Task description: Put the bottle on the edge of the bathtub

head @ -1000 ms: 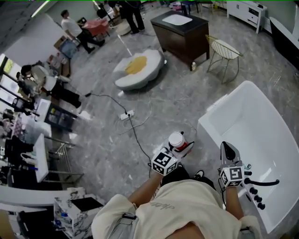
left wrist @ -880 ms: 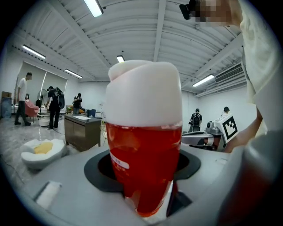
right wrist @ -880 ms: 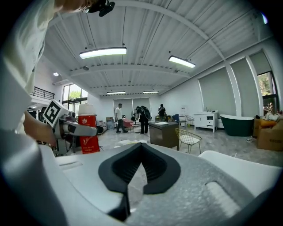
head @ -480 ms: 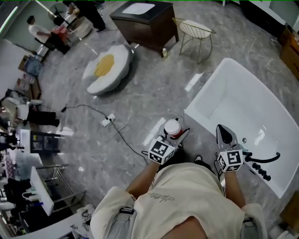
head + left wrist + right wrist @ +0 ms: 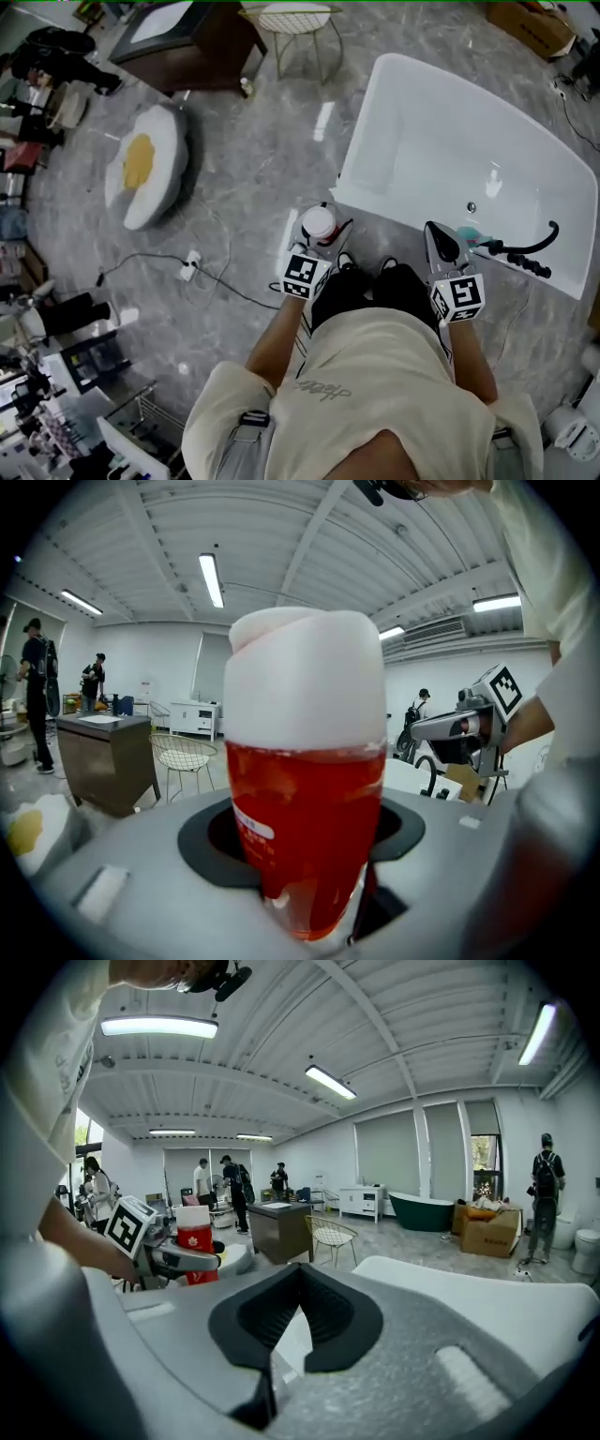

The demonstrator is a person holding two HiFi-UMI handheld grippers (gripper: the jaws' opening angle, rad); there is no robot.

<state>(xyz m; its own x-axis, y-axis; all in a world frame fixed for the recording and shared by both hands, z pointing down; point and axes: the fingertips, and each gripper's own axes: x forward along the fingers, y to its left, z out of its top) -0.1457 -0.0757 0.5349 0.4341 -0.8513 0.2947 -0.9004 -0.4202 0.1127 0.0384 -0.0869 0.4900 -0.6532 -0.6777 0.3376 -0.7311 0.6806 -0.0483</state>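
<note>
Pinches white-capped red bottle [image 5: 318, 223] in left hand-held gripper [image 5: 325, 247] beside bathtub [image 5: 450, 122]; holds right hand-held gripper [image 5: 439, 236] pressed together, empty, near its rim.

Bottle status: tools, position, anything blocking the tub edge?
Left tool shut on bottle, upright, over floor. Right tool shut, empty. Bathtub rim ahead bare; faucet further right.

Grey marble floor [image 5: 253, 159]. Fried-egg cushion [image 5: 141, 169] at left, with a dark cabinet [image 5: 202, 56] beyond it and a wire chair [image 5: 295, 19] just beside the cabinet. Power strip [image 5: 190, 267] and cable [image 5: 234, 295] lie on the floor, nearer in. Cardboard box [image 5: 534, 19] top right. Strip lights [image 5: 211, 578] on the ceiling.
</note>
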